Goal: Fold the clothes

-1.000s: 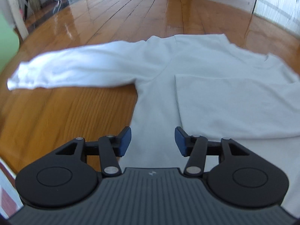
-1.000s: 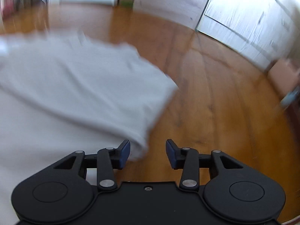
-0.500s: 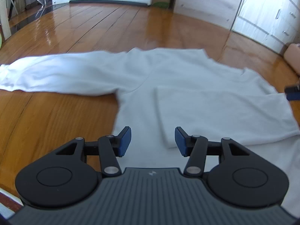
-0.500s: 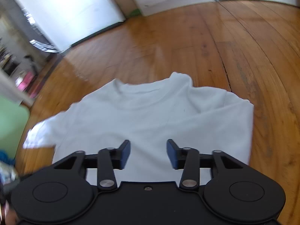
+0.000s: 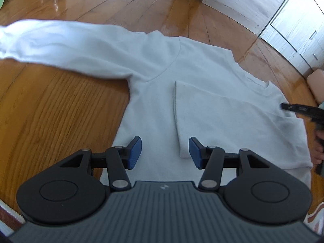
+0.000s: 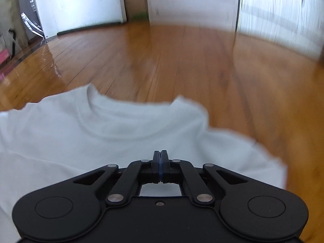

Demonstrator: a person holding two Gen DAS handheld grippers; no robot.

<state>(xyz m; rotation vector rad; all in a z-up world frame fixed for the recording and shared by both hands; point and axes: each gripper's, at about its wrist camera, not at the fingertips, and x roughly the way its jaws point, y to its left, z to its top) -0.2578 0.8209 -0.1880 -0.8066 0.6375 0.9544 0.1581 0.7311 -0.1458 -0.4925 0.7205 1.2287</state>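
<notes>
Left gripper (image 5: pixel 165 151) hovers over the lower body of the white long-sleeved shirt (image 5: pixel 202 77), its blue pads (image 5: pixel 134 151) apart with nothing between them — cloth lies below, not pinched. Right gripper (image 6: pixel 160 163) has its jaws pressed fully together; in its own view the tips sit just above the shirt below the collar (image 6: pixel 129 109), and whether any fabric is caught between them cannot be told.

Shirt lies flat on the wooden floor (image 5: pixel 50 111). One sleeve (image 5: pixel 60 44) stretches straight out toward the left edge of the left wrist view, resting on the floor. The other sleeve (image 5: pixel 232 121) is folded across the chest, its cuff edge ending just ahead of the left gripper's right finger. From the left wrist view the right gripper's dark tip (image 5: pixel 299 109) appears at the right edge, at the shoulder side of the shirt, with part of a hand (image 5: pixel 319 143) behind it.

White cabinets (image 5: pixel 293 20) stand beyond the floor — right wrist view is motion-blurred.
</notes>
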